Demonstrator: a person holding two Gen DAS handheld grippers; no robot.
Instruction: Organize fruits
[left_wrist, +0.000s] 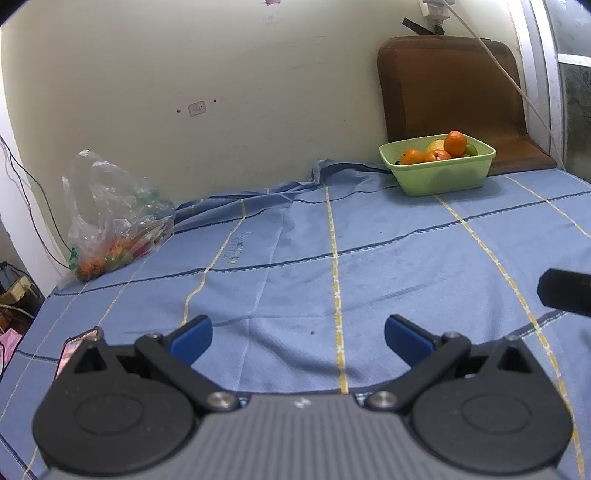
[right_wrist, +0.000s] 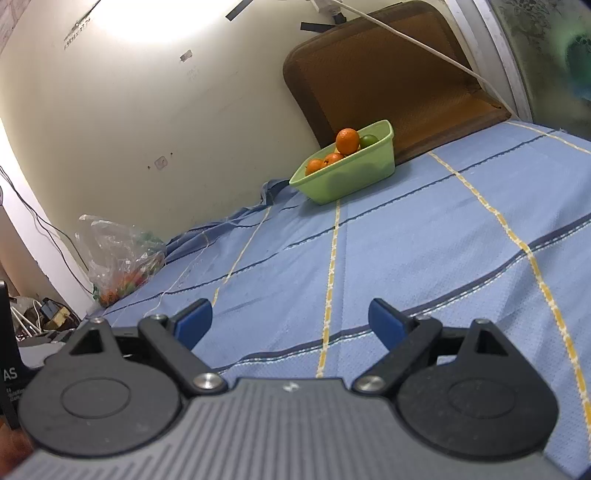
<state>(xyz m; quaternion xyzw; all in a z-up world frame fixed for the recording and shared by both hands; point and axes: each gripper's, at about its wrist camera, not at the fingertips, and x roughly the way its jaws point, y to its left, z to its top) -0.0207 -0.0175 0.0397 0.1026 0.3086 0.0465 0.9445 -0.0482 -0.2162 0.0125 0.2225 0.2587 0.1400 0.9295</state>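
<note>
A green tub (left_wrist: 437, 170) heaped with oranges (left_wrist: 455, 143) and at least one green fruit (right_wrist: 368, 140) is seen at the far end of a surface spread with a blue striped cloth (left_wrist: 332, 258), pushed against a brown cushion (left_wrist: 450, 85). Well apart from it, at the left edge by the wall, a clear plastic bag (left_wrist: 114, 218) is slumped; orange, red and green pieces can be made out through the film, though whether all of these are fruit cannot be told through the crumpled plastic. The left gripper (left_wrist: 298, 336) and the right gripper (right_wrist: 290, 322) are both held low over the bare cloth, near neither bag nor tub, and the jaws of each are spread wide with nothing between them. The scene would fit a sorting with fruit yet to be carried from bag to tub, or one already closed with the bag holding leftovers. Trouble could come from the heap: the topmost orange is perched above the rim and could be knocked off by anything added or by a nudge to the tub. The bag's loose film could be pinched instead of fruit, and round pieces could roll across the rumpled cloth toward the edge.
</note>
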